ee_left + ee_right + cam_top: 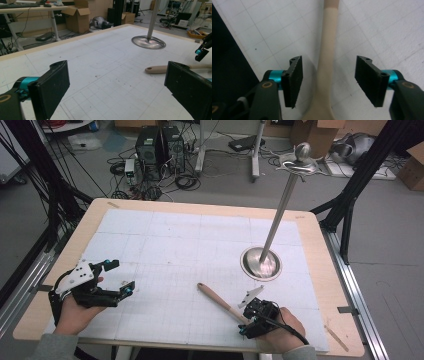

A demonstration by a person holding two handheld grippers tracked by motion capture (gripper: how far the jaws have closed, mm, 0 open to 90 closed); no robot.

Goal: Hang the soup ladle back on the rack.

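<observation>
Wooden spoon (327,62) | smooth, tapered handle | between flat black jaws, untouched

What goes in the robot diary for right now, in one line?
right gripper: open astride wooden handle, pads apart | left gripper: open, nothing between | metal stand: upright

We see a beige wooden-handled utensil (327,50) on the white gridded mat (165,250) of the pale wood tabletop (320,250), beside a shiny silver round-based stand (261,263).

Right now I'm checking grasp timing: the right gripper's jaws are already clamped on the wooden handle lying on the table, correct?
Not clamped. In the right gripper view the right gripper straddles the wooden handle with gaps at both pads; the handle does lie on the table.
</observation>
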